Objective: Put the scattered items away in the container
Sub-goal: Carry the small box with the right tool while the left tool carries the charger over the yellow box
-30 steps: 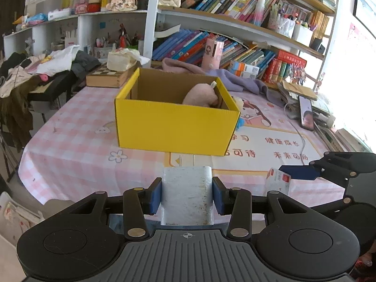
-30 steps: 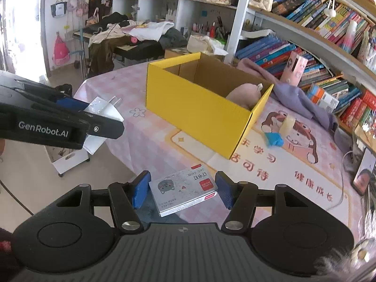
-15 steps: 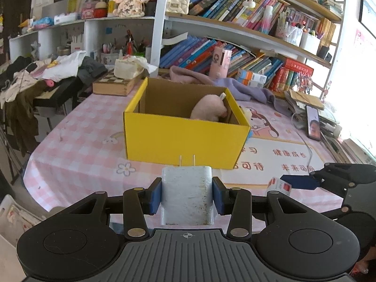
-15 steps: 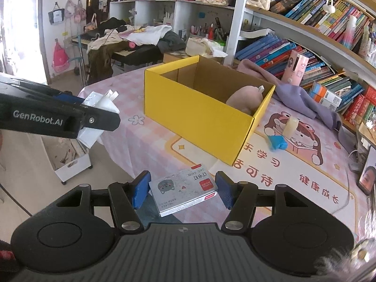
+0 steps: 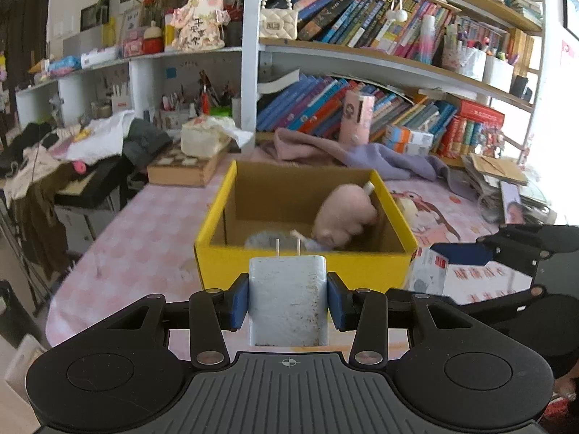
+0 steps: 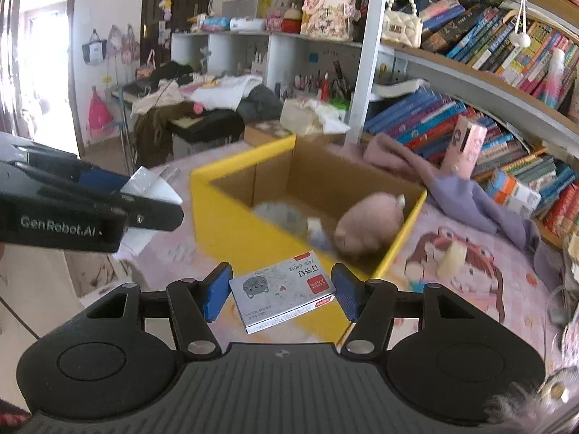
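One yellow cardboard box (image 5: 305, 266) sits open on a pink checked tablecloth (image 5: 152, 238). Inside it lie two soft things: one pink plush toy (image 5: 343, 217) against the right wall and one grey plush (image 5: 266, 240) near the front wall. Two grippers hang in the air just in front of the box, side by side. The left gripper (image 5: 287, 300) is clenched on one white plug adapter (image 5: 287, 298), its two prongs pointing toward the box. The right gripper (image 6: 278, 291) grasps one small grey staple box (image 6: 284, 291) printed with a cat. Behind stand crowded bookshelves (image 5: 380, 36).
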The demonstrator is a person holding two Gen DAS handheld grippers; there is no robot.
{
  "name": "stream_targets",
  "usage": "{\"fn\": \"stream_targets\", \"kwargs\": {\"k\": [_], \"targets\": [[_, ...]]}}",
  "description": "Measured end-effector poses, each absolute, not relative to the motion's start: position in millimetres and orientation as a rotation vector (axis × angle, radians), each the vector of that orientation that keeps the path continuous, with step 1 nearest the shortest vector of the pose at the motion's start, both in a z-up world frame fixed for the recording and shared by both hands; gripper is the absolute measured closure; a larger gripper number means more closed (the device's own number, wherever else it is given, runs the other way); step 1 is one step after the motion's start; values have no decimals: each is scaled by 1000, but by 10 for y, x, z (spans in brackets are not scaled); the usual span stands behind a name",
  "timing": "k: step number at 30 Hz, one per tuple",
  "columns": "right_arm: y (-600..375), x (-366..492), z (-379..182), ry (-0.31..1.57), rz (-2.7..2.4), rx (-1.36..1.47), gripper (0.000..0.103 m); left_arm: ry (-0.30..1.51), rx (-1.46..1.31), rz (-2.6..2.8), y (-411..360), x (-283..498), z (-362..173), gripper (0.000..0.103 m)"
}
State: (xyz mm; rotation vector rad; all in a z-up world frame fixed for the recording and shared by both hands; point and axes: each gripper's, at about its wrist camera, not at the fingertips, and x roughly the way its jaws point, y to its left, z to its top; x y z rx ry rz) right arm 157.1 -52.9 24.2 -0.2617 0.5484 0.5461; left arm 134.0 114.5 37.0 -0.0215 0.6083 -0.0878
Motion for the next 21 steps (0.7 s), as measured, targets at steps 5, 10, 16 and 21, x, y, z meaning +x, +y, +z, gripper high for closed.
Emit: {"fn": "stream_targets", "kwargs": {"k": [5,10,16,21], "targets": [[-546,1983,318,522,570,-254,45,596,5,-70,1110,1692,433,61],[-569,2396,308,523,586,-257,45,606,26,-65,1072,2092,447,61],[-472,2898,192,542,619,-349,45,692,51,-94,1058,2596,307,61],[-324,3215,28,582,696,-452,45,785,111,-109,1028,2946,112,61]]}}
